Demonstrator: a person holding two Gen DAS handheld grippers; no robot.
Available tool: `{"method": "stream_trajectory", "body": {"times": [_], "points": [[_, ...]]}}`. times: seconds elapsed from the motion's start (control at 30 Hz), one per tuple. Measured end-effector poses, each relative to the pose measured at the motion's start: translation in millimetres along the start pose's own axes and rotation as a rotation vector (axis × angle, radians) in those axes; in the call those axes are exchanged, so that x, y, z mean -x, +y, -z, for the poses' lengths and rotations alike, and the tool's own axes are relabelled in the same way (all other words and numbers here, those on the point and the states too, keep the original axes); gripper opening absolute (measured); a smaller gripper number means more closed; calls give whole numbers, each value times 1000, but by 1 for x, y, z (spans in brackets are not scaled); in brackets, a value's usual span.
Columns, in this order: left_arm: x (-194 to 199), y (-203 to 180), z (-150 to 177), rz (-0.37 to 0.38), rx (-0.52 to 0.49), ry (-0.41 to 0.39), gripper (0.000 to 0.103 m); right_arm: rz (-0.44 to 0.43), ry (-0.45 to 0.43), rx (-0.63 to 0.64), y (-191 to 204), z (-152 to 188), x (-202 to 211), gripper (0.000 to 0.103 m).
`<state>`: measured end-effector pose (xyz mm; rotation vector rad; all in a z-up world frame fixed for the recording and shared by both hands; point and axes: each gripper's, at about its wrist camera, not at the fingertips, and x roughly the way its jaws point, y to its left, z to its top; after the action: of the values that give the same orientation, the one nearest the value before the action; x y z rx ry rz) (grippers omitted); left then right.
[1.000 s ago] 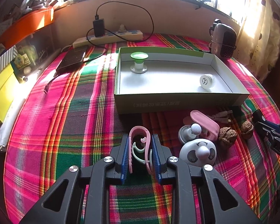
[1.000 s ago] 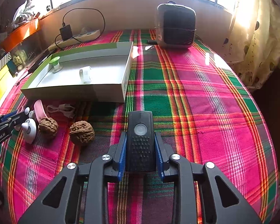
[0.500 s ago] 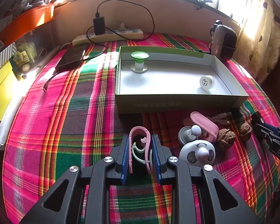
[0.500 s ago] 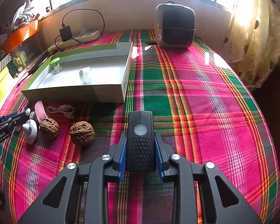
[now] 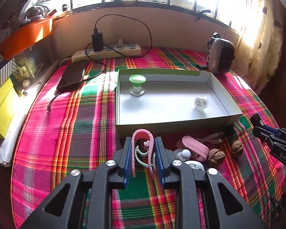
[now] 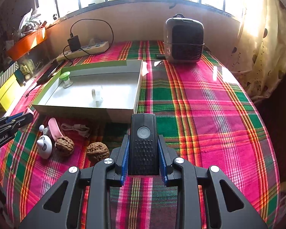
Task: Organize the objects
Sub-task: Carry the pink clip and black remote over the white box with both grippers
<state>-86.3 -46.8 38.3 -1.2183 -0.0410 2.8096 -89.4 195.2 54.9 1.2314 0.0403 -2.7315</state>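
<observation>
My left gripper is shut on a pink and pale green clip and holds it just in front of the open box. The box holds a green-topped knob and a white cap. My right gripper is shut on a black remote, near the box's front right corner. On the cloth beside the box lie two walnuts, a pink case, a white panda toy and a coiled cable.
A small heater stands at the back right. A power strip with a charger and a dark phone lie at the back left. Yellow boxes and an orange tray line the left side.
Both grippers have risen and moved a little toward the box with their objects still held. The objects on the cloth have not moved.
</observation>
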Motion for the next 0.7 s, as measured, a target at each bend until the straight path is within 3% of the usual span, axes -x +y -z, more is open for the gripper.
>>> {"method": "stream_trajectory", "body": {"times": [0.4,0.7], "points": [[-11,1,-39,16,-3,-27,21,-47,-39,42,17,-44,-6,28],[-38,0,-61,27,5,-2,21,-91,-9,32,19,-77,-40,28]]}}
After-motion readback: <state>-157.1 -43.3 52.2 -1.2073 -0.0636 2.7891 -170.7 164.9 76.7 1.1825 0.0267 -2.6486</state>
